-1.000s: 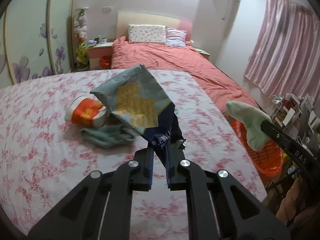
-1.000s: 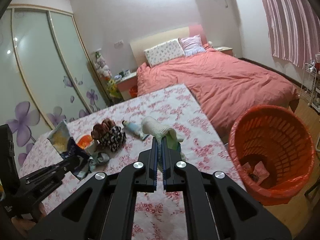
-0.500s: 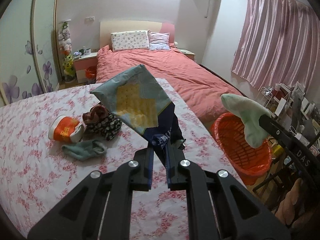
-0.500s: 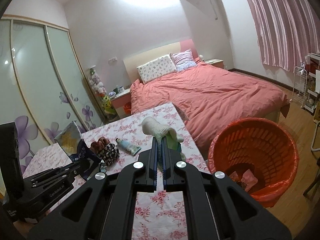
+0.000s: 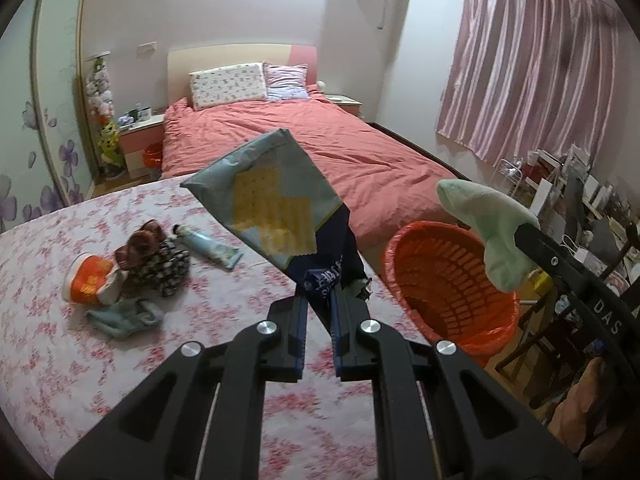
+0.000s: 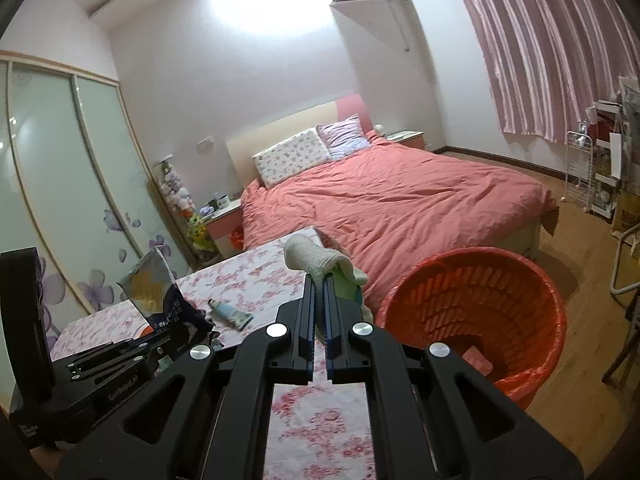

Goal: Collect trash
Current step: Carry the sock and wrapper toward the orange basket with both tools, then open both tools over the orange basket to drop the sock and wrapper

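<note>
My left gripper (image 5: pixel 319 300) is shut on a blue cracker packet (image 5: pixel 272 200) and holds it up above the flowered table (image 5: pixel 60 360). The packet also shows in the right wrist view (image 6: pixel 154 292). My right gripper (image 6: pixel 319 280) is shut on a pale green sock (image 6: pixel 316 258), held in the air left of the orange basket (image 6: pixel 480 280). In the left wrist view the sock (image 5: pixel 488 220) hangs over the basket (image 5: pixel 448 280), which stands on the floor beside the table's right edge with some scraps inside.
On the table lie an orange cup (image 5: pixel 90 280), a dark flowered pouch (image 5: pixel 160 264), a tube (image 5: pixel 208 246) and a grey-green sock (image 5: pixel 124 316). A red bed (image 5: pixel 300 140) stands behind. Cluttered shelves (image 5: pixel 568 192) and a chair stand at the right.
Both grippers have risen and swung right toward the basket, still holding the packet and the sock. The basket now looks larger and nearer in both views.
</note>
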### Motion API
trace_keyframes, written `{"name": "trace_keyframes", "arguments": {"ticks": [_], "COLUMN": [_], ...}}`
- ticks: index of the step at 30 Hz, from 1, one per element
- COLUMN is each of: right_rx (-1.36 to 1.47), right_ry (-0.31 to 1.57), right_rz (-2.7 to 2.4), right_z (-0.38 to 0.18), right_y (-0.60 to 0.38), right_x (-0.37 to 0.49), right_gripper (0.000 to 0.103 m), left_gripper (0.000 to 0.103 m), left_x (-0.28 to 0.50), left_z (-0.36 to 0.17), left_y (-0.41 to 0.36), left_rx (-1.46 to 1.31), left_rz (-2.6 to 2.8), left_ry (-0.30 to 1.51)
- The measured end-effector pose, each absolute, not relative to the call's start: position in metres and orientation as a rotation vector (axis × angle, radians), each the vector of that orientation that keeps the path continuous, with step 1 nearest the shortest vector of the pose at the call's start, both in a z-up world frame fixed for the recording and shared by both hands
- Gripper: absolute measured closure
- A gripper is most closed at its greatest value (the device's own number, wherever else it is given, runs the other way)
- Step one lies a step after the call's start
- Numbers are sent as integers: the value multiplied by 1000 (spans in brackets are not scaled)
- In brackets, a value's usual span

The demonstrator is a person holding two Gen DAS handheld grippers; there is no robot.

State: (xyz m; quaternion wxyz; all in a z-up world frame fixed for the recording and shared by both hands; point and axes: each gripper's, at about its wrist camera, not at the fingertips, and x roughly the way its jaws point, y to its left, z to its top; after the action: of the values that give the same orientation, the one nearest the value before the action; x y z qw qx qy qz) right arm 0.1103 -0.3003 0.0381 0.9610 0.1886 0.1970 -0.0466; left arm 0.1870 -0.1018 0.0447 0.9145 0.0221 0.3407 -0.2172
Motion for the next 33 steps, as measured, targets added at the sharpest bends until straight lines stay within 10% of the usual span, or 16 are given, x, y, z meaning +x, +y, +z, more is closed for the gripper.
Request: {"name": "trace_keyframes", "arguments": {"ticks": [21, 26, 33], "right_rx": [504, 550, 573], "right_ry": [389, 437, 505], "right_rz": [-285, -303, -326], "right_z": [3, -17, -39], "right_y": [-392, -412, -417], "right_x": [116, 130, 137], "right_gripper": [99, 98, 66], "left_gripper": [91, 74, 60], "left_x": [213, 233, 246], "left_z": [9, -22, -47], "left_y": [-250, -278, -273], "left_rx": [120, 152, 172], "left_rz": [-721, -727, -685], "left_ry": [775, 842, 880]}}
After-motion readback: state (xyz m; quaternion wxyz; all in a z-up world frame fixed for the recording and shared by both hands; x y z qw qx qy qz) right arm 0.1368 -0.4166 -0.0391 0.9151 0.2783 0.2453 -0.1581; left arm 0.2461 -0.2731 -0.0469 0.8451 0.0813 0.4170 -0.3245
